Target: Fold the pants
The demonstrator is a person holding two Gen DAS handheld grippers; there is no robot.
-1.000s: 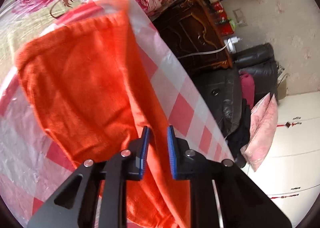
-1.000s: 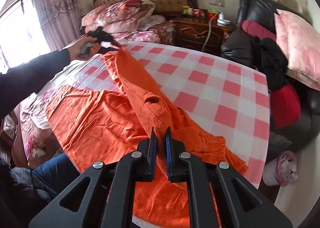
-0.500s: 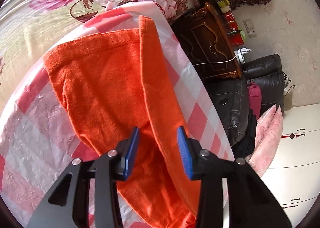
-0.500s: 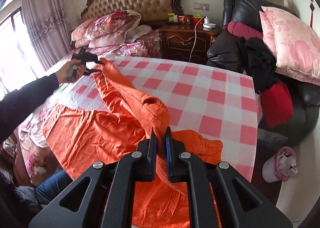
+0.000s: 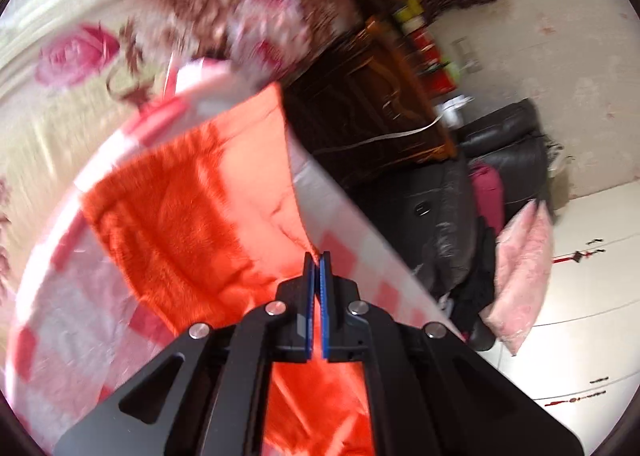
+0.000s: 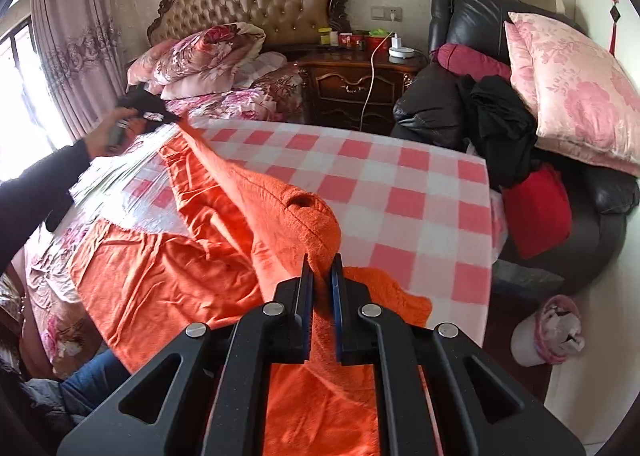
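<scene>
Judging from how the cloth lies, I am early in the fold: the orange pants (image 6: 168, 276) are spread in wrinkles across the checked counter (image 6: 400, 192), with one long edge pulled up into a ridge between my two hands and nothing yet laid flat on itself. My right gripper (image 6: 320, 276) has its jaws pinched narrow on a bunch of that cloth at the near end. My left gripper (image 5: 317, 268) has just been closing, and its jaws now meet at the cloth's edge; in the right wrist view the pants rise taut to it at the far end, so I take it as gripping. What remains, I reckon, is carrying this lifted edge across, smoothing it, and then folding lengthwise.
</scene>
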